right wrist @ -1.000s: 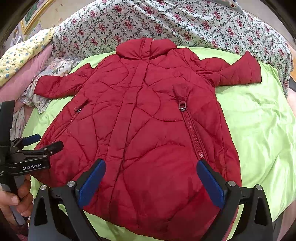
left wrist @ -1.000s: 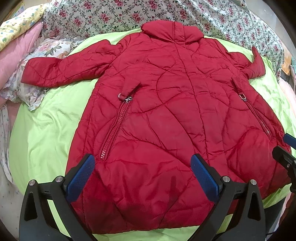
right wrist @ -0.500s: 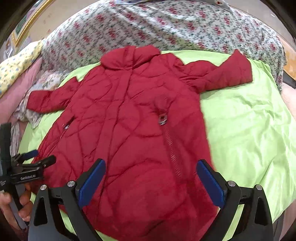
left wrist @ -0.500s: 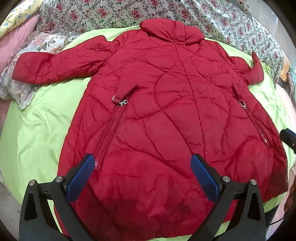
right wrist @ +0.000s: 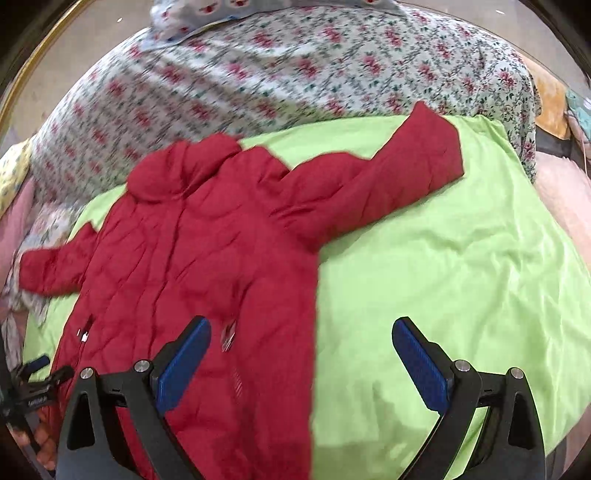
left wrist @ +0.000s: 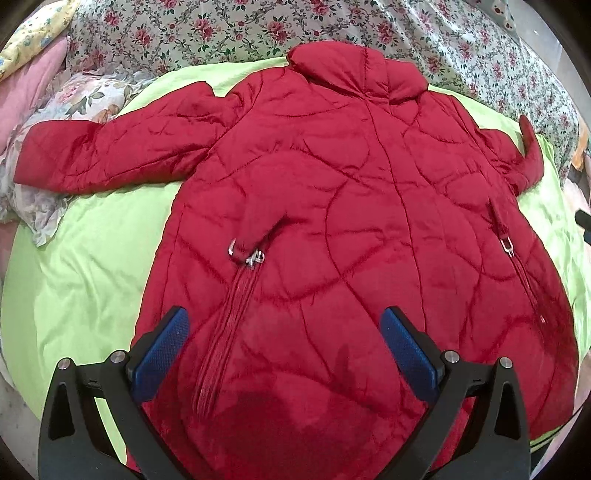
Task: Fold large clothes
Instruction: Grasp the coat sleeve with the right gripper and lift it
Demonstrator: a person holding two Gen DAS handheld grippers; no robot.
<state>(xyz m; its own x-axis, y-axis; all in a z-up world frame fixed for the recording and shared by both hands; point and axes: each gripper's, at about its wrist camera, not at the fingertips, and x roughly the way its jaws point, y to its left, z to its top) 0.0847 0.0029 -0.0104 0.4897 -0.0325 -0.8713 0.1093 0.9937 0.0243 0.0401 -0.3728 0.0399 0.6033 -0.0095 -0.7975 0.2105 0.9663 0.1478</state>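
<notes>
Red quilted coat (left wrist: pixel 332 229) lies spread flat on the green sheet (left wrist: pixel 92 280), collar toward the floral bedding (left wrist: pixel 221 33) at the far edge, both sleeves out sideways. Since a second ago the right gripper (right wrist: pixel 301 363) has swung off the hem toward the sheet's right side, while the left gripper (left wrist: pixel 284 350) has closed in over the hem. Both are spread wide and empty, so folding seems not yet begun.

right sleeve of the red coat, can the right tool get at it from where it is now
Probably yes. The right sleeve lies spread on the green sheet with nothing on it, and the right tool is open with only bare sheet and the coat edge ahead.
</notes>
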